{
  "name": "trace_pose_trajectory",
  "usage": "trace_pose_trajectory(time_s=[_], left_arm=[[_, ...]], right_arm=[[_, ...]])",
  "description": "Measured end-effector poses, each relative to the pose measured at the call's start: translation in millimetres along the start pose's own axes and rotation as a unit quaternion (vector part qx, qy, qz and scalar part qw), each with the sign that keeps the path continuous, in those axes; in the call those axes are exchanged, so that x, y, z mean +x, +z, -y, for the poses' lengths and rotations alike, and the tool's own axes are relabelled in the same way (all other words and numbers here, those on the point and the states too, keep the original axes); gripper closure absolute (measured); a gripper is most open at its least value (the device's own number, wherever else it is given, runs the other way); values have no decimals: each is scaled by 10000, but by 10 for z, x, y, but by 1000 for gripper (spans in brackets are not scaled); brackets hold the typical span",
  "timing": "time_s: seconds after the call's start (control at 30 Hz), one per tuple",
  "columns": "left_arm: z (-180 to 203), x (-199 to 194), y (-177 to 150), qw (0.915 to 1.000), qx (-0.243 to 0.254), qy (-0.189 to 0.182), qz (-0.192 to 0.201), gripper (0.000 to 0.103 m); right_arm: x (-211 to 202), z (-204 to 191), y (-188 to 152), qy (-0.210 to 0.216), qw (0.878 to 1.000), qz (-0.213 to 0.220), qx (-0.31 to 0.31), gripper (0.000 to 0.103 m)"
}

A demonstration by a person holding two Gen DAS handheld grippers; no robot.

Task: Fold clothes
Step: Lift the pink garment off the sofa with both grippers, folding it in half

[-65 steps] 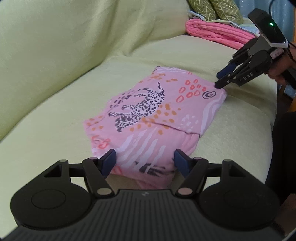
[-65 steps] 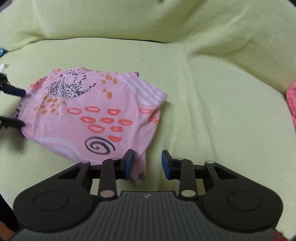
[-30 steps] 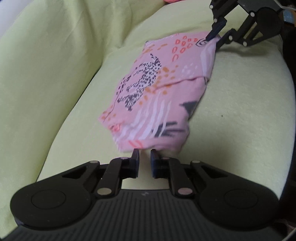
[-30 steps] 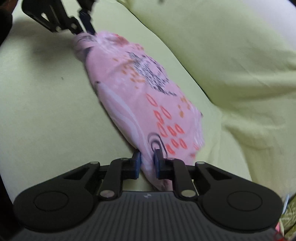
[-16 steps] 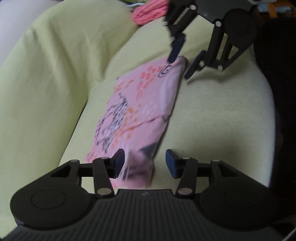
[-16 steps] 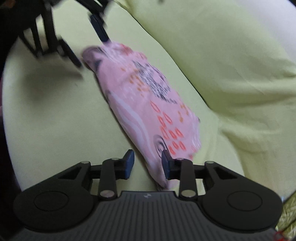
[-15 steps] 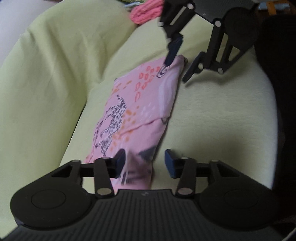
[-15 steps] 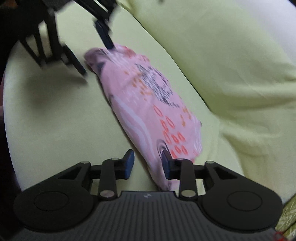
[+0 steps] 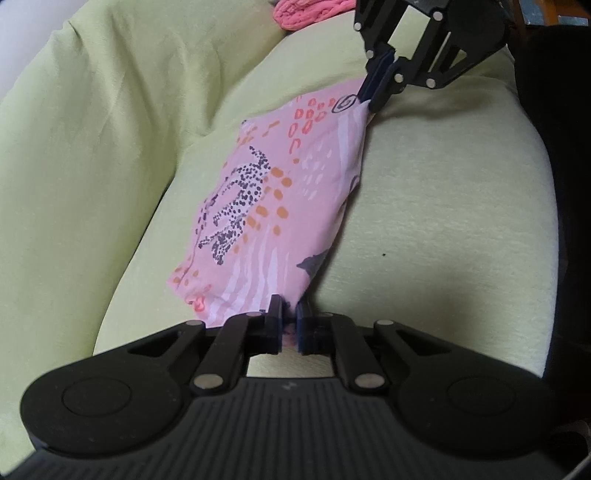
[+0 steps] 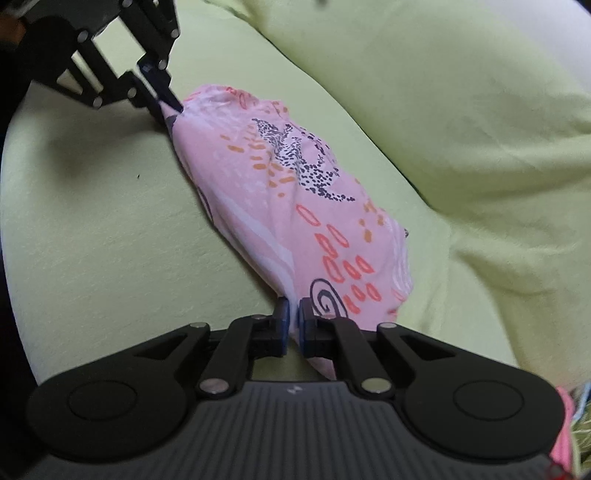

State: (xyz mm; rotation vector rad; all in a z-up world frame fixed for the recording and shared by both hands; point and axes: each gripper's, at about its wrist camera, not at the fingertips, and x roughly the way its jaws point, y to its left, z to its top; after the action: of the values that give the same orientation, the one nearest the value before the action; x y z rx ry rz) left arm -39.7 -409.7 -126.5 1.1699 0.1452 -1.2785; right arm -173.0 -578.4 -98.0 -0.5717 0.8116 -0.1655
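The pink printed garment (image 9: 280,206) lies folded on the seat of the green sofa (image 9: 443,221), just beside the sofa's back cushion. Half a second ago both tongs are seen spread apart over the two ends of the garment; now both are clenched on it. The jaws of the left gripper (image 9: 289,317) have just been closing, and the cloth edge near the white stripes is caught between them. The jaws of the right gripper (image 10: 291,321) have also just been closing, and the corner with the dark spiral is pinched there. In the left wrist view the right gripper is seen at the far end of the garment, and in the right wrist view the left gripper is seen at the opposite end.

It is judged that a new grasp is made on both ends of the front edge, so the next fold toward the back cushion can be started. A second pink cloth (image 9: 310,11) is seen further along the sofa.
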Motion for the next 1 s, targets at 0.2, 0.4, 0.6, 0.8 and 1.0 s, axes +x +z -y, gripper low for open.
trace_pose_trajectory(time_s=[0.2,0.4,0.6,0.8,1.0], left_arm=[[83,-182,91,9994,194,222,159,53],[350,54,273,9968,674,353,246,44],[271,391,497,9964,509,617,282,42],[143,456,379,9933,746,875,85,42],[111,426,337,9944,538,908,-62,58]], right_arm=[[-66,117,-197,-327,9993,-181,-26,65],[14,-163,-160,-427,9955,-67,-841,48],[294,-238,93,-399,9949,371,-848,48],[510,-109,82,-708,9894,324,-1222,49],[616,-15,-67,-871,9875,134,-1303,56]])
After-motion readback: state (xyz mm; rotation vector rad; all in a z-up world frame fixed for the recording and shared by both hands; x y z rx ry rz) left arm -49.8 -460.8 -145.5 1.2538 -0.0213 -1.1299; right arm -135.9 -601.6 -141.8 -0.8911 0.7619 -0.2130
